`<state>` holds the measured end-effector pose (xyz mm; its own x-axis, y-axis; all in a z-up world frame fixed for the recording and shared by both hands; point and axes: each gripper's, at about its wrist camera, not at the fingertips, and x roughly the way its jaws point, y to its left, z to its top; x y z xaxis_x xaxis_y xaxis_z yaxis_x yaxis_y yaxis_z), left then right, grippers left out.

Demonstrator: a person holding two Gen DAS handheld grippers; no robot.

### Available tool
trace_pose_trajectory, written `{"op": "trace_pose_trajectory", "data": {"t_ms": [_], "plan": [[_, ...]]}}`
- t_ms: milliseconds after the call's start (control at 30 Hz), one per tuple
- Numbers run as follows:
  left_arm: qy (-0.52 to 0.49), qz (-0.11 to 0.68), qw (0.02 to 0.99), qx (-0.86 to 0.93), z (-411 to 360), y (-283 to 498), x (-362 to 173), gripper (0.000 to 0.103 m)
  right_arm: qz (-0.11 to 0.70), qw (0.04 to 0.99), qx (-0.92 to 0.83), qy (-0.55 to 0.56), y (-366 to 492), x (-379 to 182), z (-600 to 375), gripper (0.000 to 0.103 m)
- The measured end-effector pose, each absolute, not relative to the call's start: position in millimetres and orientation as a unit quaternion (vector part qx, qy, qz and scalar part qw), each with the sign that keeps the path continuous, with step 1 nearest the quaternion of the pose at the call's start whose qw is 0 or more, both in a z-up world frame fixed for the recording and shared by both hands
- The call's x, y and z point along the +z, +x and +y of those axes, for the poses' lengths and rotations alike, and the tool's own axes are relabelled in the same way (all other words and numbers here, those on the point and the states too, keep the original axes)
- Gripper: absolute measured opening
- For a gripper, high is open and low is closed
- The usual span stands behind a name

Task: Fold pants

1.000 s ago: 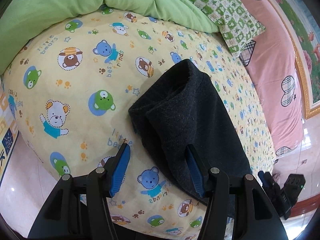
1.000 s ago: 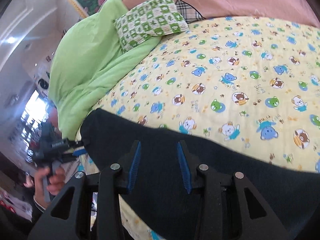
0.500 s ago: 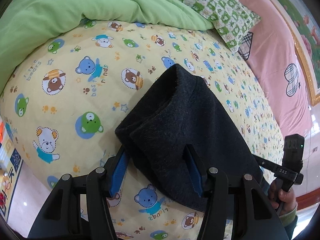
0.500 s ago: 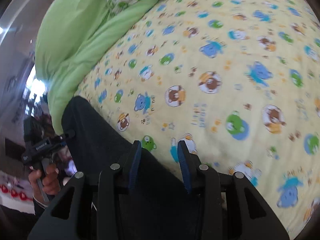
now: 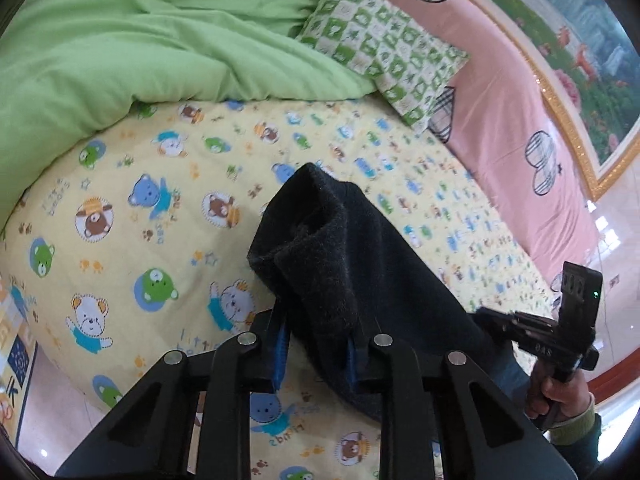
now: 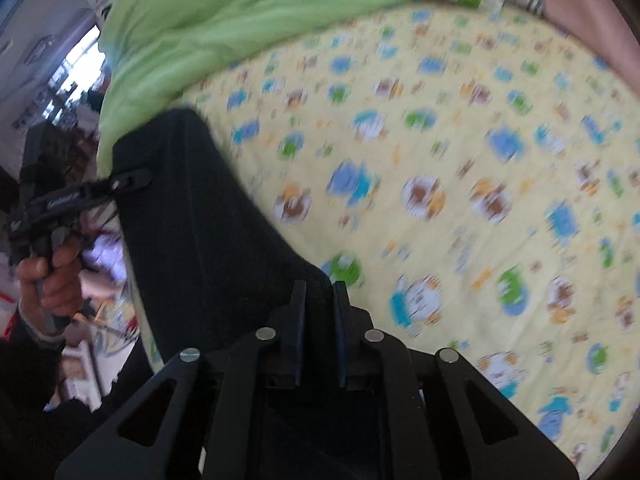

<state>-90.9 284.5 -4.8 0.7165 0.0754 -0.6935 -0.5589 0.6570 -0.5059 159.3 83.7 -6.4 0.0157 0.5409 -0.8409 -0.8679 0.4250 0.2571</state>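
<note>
The dark charcoal pants (image 5: 360, 276) lie folded in a long strip on the yellow bear-print bedsheet (image 5: 152, 232). My left gripper (image 5: 316, 344) is shut on the thick near end of the strip, cloth bunched between its blue pads. In the right wrist view the pants (image 6: 208, 232) run from the left edge of the bed toward me. My right gripper (image 6: 318, 300) is shut on the cloth edge there. The right gripper also shows in the left wrist view (image 5: 560, 340), the left one in the right wrist view (image 6: 72, 196).
A green duvet (image 5: 120, 40) is heaped at the back of the bed. A green checked pillow (image 5: 384, 48) leans on a pink headboard cover (image 5: 516, 128). The bed edge and tiled floor (image 5: 52, 392) lie at the lower left.
Both grippers have closed on the pants. The left one moved forward onto the folded end; the right one slid to the cloth edge, and the pants are lifted and bunched.
</note>
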Motion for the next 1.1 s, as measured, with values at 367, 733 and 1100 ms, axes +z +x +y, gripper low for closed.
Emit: {"op": "trace_pose_trajectory", "data": {"t_ms": [367,733,1100], "plan": [[-0.335,0.368,0.839,0.222,291,-95,-21,0.044,0.475,0.768,0.421,-0.079,168,-26,59,0.028],[-0.305,0.330,0.868,0.212,260,-102,26,0.044,0.454,0.805,0.380,0.043,133,13,-53,0.054],[-0.264,0.380,0.879,0.112,172,-45,20,0.054,0.459,0.824,0.316,0.101,90,11,-159,0.056]]}}
